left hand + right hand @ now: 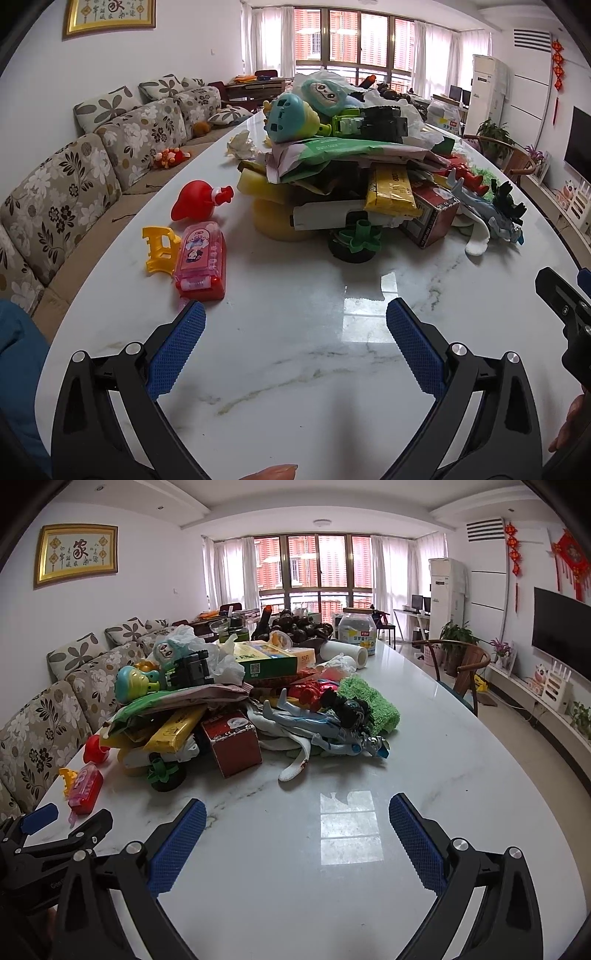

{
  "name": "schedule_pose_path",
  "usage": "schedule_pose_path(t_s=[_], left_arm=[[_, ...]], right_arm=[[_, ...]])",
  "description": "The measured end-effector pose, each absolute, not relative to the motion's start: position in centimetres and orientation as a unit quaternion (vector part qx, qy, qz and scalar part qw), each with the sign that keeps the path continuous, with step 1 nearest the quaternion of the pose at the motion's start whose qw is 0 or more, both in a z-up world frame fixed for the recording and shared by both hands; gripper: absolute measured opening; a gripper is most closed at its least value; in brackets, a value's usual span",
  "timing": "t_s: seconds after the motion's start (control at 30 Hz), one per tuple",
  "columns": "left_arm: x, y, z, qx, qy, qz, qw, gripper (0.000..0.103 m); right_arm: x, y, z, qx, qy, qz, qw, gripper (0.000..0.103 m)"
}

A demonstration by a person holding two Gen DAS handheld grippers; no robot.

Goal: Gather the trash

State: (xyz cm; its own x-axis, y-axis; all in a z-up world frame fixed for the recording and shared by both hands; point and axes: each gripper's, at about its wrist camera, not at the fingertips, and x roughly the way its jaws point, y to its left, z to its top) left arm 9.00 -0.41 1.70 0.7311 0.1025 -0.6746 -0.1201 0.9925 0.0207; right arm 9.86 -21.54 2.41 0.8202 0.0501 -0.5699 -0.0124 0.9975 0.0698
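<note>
Left wrist view showed the left gripper (295, 314) with fingers spread wide and empty over the marble table (295, 369); the right gripper (297, 808) was likewise agape. Trash sat well ahead in the heaped pile (351, 166), with a crumpled tissue (240, 144) beside it. Toys topped loose wrappers, so tugging a low piece would likely topple the stack off the edge.

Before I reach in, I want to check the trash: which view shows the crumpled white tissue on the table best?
The left wrist view: the crumpled tissue lies in the open on the marble table, left of the pile. In the right wrist view the pile hides that spot, so the tissue cannot be made out.
</note>
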Motion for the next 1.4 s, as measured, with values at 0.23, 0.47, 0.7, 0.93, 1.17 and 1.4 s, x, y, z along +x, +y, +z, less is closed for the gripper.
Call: schedule_pose_path(t_s=[0.23,0.47,0.7,0.93,1.17,1.4], left_arm=[[9.01,-0.5,1.6,-0.011,0.363,0.059,0.93,0.096],[8.95,-0.67,1.6,-0.009,0.36,0.059,0.931,0.096],[8.92,-0.78,1.67,-0.008,0.361,0.058,0.931,0.096],[8.82,-0.7,1.79,-0.009,0.359,0.058,0.932,0.096],[8.83,-0.67,1.75,-0.01,0.36,0.055,0.931,0.096],[8.94,-0.63,1.58,-0.019,0.363,0.049,0.93,0.096]], right_arm=[[9.87,-21.61,2.3,0.03,0.302,0.019,0.953,0.098],[9.76,-21.69,2.2,0.031,0.304,0.021,0.952,0.098],[9.7,-21.63,2.18,0.029,0.305,0.024,0.952,0.098],[9.68,-21.65,2.16,0.03,0.305,0.023,0.952,0.098],[9.5,-21.51,1.96,0.031,0.309,0.026,0.95,0.098],[9.36,-21.62,1.8,0.035,0.311,0.026,0.949,0.098]])
